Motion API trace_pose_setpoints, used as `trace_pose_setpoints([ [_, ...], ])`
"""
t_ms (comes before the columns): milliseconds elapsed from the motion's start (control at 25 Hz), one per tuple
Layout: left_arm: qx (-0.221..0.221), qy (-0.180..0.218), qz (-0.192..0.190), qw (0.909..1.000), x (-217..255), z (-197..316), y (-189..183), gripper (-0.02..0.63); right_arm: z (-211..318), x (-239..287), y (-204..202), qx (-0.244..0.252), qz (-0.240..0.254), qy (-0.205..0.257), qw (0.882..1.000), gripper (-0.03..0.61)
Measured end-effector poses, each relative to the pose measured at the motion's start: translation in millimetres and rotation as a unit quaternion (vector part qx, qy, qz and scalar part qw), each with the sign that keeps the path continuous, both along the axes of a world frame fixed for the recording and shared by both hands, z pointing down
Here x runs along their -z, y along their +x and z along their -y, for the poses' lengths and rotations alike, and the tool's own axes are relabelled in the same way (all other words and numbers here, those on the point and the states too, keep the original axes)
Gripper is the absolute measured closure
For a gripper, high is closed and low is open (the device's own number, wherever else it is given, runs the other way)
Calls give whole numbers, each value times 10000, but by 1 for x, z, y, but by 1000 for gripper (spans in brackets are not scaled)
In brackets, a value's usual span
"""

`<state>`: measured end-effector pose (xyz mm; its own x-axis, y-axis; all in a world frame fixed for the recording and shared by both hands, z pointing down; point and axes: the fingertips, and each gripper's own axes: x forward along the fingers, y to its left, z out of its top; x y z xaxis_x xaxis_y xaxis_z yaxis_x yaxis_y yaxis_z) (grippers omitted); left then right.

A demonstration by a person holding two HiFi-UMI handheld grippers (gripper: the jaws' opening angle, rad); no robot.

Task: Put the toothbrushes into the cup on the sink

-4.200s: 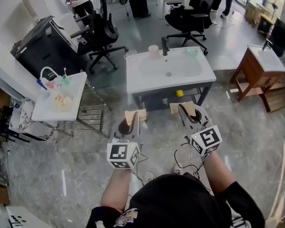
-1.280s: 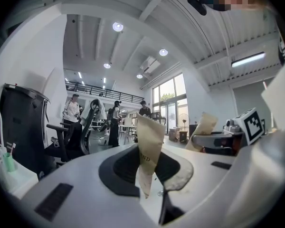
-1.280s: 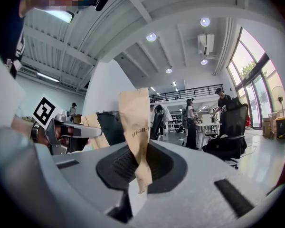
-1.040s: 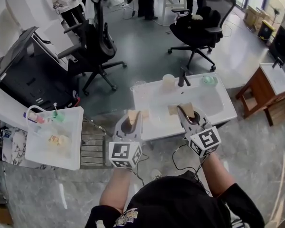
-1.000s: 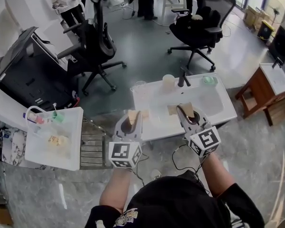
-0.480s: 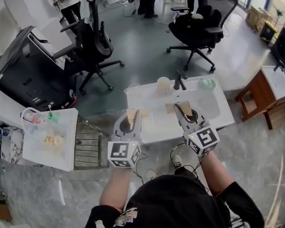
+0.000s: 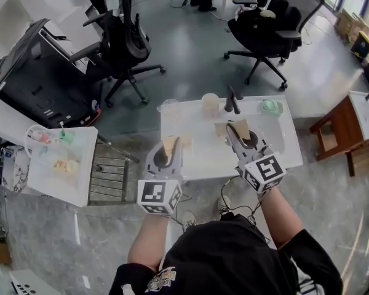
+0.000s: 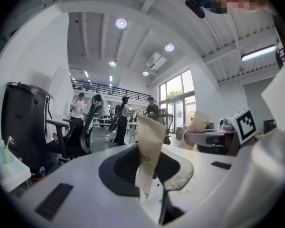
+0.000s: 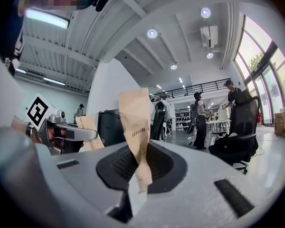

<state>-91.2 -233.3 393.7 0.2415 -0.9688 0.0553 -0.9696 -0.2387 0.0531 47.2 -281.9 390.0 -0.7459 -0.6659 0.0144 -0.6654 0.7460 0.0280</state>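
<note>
Matt paper packets [image 8: 149, 144], glossy white sink [image 7: 200, 153], polished floor [image 7: 190, 54].

Head camera looks steeply down on the sink [image 7: 277, 149]; both handheld cameras face level outward.

On sink [image 7: 283, 155] back edge, left to right: glass [image 7: 169, 108], cup [image 7: 210, 102], faucet [image 7: 232, 101], dish [image 7: 269, 106]. Behind: office chairs [image 7: 126, 42]. Left: side table [image 7: 74, 183]. Right: cabinet [image 7: 338, 131]

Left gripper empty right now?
No: the left gripper is shut on a tan paper packet that stands up between its jaws.
</note>
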Motion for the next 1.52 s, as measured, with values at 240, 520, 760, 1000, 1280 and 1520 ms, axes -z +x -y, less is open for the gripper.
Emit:
trace_pose_setpoints([
  [240,133,17,-1,9999,3,4,5,557,13,2,1,125,-11,41,9999,541],
  [520,232,51,8,9997,2,6,5,557,31,3,-6,250,-25,127,9996,541],
  [760,239,46,76,9997,-1,7,8,557,56,-2,-13,254,-92,187,9995,541],
  [1000,330,-6,120,9994,-6,8,2,557,87,-14,-24,203,-253,303,9990,541],
  [1280,483,-43,122,9988,-14,8,-7,557,127,-38,-35,111,-458,321,9984,541],
  [1520,620,-129,121,9979,-22,8,-18,557,156,-69,-52,93,-648,85,9978,541],
])
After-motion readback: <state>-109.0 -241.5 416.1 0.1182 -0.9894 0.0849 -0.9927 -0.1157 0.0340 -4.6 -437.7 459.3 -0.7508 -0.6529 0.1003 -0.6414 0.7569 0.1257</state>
